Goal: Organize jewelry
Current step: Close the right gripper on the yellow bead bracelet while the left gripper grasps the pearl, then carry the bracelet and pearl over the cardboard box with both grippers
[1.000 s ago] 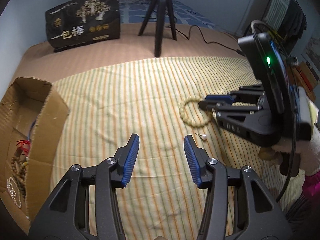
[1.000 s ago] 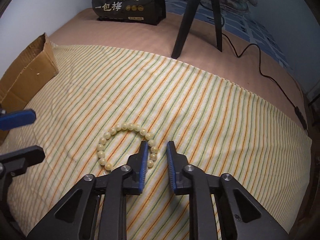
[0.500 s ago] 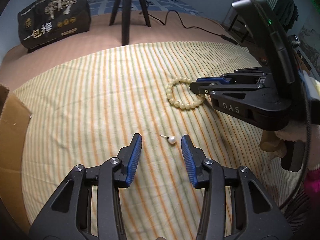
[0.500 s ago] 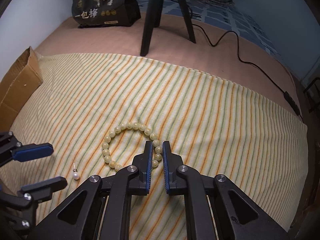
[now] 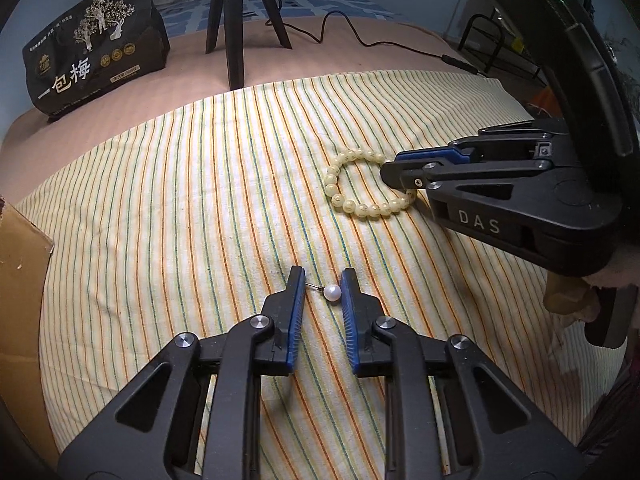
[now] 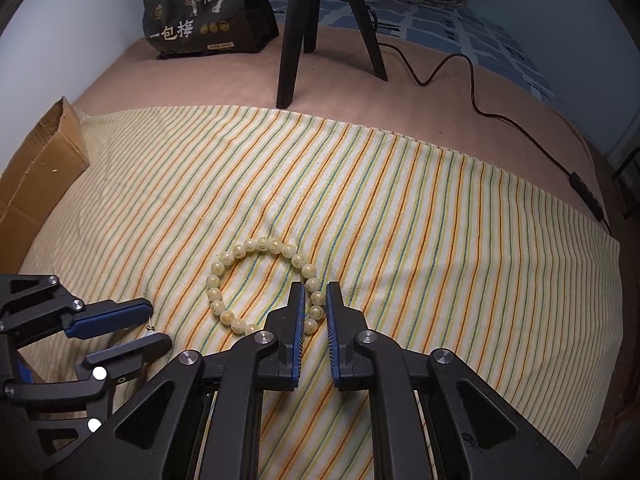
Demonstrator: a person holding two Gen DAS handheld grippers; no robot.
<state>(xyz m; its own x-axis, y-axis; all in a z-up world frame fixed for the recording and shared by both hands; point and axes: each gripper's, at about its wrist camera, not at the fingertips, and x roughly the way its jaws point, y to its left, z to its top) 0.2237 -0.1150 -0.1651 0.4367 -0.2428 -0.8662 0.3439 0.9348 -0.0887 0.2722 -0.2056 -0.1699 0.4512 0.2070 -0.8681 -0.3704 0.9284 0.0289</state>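
Observation:
A pearl stud earring (image 5: 331, 291) lies on the striped cloth (image 5: 200, 200) between the fingers of my left gripper (image 5: 322, 280), which is open around it with the pearl against the right pad. A pale yellow bead bracelet (image 6: 256, 280) lies flat on the cloth. My right gripper (image 6: 313, 296) has its jaws narrowed on either side of the bracelet's right-hand beads; whether the pads press the beads I cannot tell. The right gripper (image 5: 404, 176) and bracelet (image 5: 360, 184) also show in the left wrist view. The left gripper (image 6: 154, 326) shows at the lower left of the right wrist view.
A cardboard box (image 6: 36, 176) sits at the cloth's left edge; its flap (image 5: 20, 272) shows in the left wrist view. A black tripod (image 6: 296, 32), its cable (image 6: 472, 80) and a dark snack bag (image 6: 200, 20) stand behind the cloth on the bed.
My left gripper moved forward to the pearl earring and narrowed around it. My right gripper stayed at the bracelet with its jaws narrow around the beads.

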